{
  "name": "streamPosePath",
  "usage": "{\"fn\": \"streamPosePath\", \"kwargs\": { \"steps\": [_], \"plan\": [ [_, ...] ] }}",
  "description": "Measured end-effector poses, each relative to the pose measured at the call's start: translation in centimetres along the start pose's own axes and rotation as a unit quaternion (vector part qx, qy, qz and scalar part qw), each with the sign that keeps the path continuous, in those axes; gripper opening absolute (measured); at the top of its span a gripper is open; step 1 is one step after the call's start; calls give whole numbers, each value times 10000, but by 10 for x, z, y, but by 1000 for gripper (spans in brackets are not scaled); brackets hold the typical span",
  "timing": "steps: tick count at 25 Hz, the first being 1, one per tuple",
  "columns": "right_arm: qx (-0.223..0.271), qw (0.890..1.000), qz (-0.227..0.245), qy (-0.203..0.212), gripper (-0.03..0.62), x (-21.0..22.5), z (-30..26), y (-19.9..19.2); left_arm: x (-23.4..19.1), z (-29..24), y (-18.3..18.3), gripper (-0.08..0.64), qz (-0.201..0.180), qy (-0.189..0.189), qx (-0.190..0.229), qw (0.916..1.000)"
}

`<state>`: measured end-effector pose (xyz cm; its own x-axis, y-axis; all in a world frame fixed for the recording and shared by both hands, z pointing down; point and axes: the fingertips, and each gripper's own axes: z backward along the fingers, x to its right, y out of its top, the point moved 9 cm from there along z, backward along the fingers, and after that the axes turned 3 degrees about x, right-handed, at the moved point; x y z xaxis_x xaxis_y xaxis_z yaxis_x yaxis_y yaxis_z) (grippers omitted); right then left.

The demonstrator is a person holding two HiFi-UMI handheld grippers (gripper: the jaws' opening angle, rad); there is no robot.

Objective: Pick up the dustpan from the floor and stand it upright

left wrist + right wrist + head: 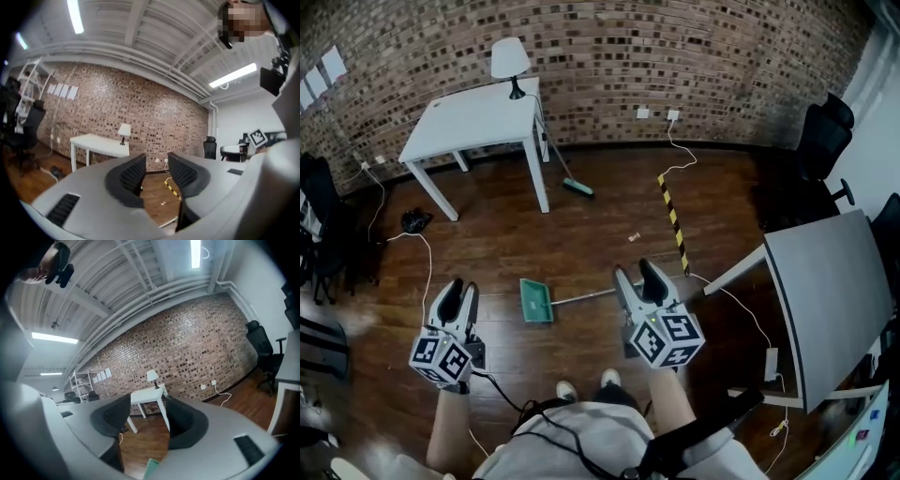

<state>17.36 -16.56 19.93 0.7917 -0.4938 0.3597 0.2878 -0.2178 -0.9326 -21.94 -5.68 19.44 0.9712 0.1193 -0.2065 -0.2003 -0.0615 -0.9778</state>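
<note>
Your left gripper [457, 289] hangs low with its jaws partly apart and empty. Just right of it the dustpan [536, 301] lies flat on the floor [581, 225]. It has a green pan and a thin pale handle running toward your right gripper [636, 272], which is likewise parted and empty. Bring that one squarely over the handle before closing.

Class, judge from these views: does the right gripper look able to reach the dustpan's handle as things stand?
Probably yes. The right gripper hangs with jaws apart and empty, close to the end of the handle of the dustpan in the head view, and nothing stands between them.
</note>
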Motion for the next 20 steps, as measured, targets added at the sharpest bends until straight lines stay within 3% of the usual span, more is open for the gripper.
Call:
{"fn": "streamPosePath", "kwargs": {
  "steps": [2, 3, 6, 9, 11, 13, 15, 20],
  "plan": [
    [-154, 9992, -330, 177, 267, -11, -12, -14, -26, -7, -11, 194, 722, 6, -317, 9969],
    [-206, 9976, -603, 272, 286, -15, -21, -21, -40, -12, -17, 213, 907, -1, -492, 9947],
    [-220, 9830, -1768, 453, 344, -10, -48, -50, -69, -30, -46, 272, 976, -220, -1225, 9874],
    [-82, 9671, -2519, 342, 344, 15, -69, -97, -81, -52, -90, 296, 1243, -691, -1923, 9710],
    [-101, 9572, -2880, 263, 344, 37, -87, -147, -96, -68, -130, 296, 1307, -784, -2283, 9616],
    [-154, 9480, -3165, 283, 345, 61, -107, -206, -116, -86, -176, 334, 1267, -561, -2691, 9531],
    [-209, 9387, -3419, 400, 443, 89, -129, -266, -138, -107, -228, 345, 1228, -244, -3085, 9430],
    [-372, 9091, -4128, 417, 453, 160, -166, -420, -190, -151, -375, 345, 1458, 155, -3926, 9079]
  ]
}}
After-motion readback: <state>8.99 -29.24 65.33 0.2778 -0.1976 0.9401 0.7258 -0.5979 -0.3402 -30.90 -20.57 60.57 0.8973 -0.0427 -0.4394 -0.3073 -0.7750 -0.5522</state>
